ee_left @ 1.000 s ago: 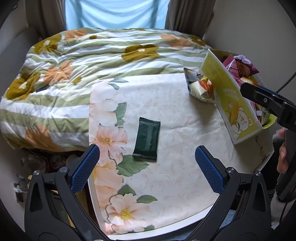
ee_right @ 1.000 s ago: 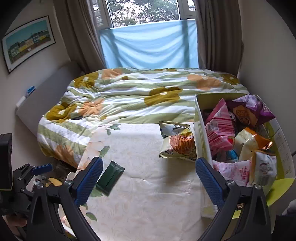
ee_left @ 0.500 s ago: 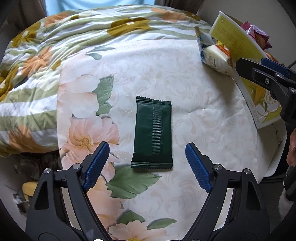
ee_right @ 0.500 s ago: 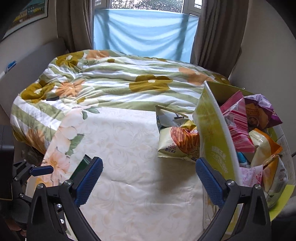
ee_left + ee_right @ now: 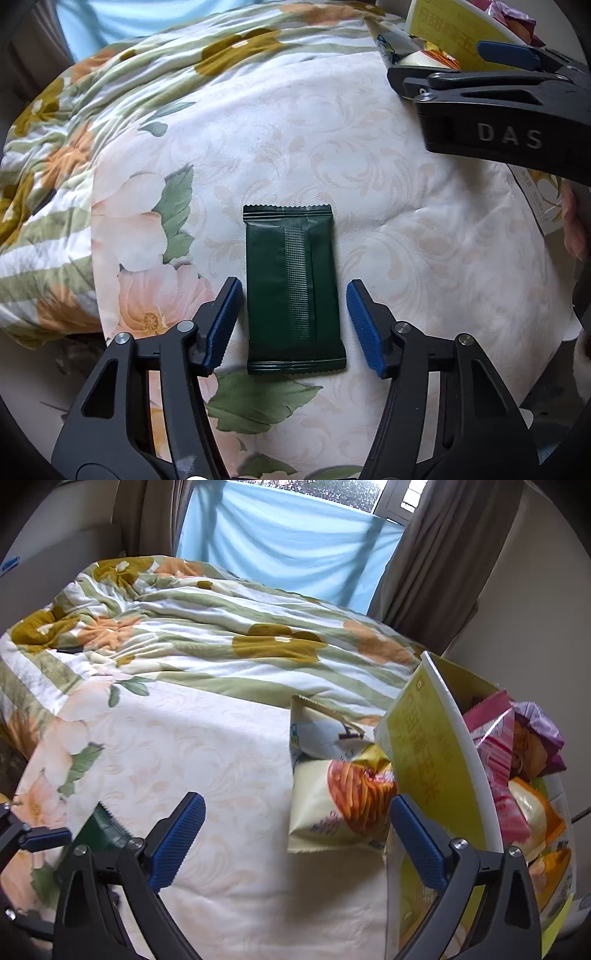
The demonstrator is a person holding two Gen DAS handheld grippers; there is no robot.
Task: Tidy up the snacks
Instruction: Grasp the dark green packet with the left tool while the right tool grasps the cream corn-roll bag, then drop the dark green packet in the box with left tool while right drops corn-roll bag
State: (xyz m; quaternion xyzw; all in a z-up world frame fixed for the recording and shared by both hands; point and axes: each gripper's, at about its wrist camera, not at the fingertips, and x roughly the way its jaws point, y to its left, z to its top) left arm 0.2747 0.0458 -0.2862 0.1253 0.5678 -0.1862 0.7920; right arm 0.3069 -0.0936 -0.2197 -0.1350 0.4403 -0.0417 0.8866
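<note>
With several bright packets already sitting in the yellow cardboard box (image 5: 436,760), the spread left gripper (image 5: 294,325) is straddling the flat dark green foil packet (image 5: 293,291) lying on the floral cloth (image 5: 406,229), while the open, empty right gripper (image 5: 295,834) is hovering near the pale orange-printed chip bag (image 5: 332,805) beside the box.

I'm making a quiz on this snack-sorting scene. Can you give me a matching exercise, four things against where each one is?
Things:
1. dark green foil packet
2. white snack bag with orange sticks
3. pink wrapped snack
4. striped floral quilt

Places:
A. inside the yellow cardboard box
B. between the left gripper fingers
C. leaning against the box's outside
D. behind the floral tablecloth

Pairs: 1-B, 2-C, 3-A, 4-D
</note>
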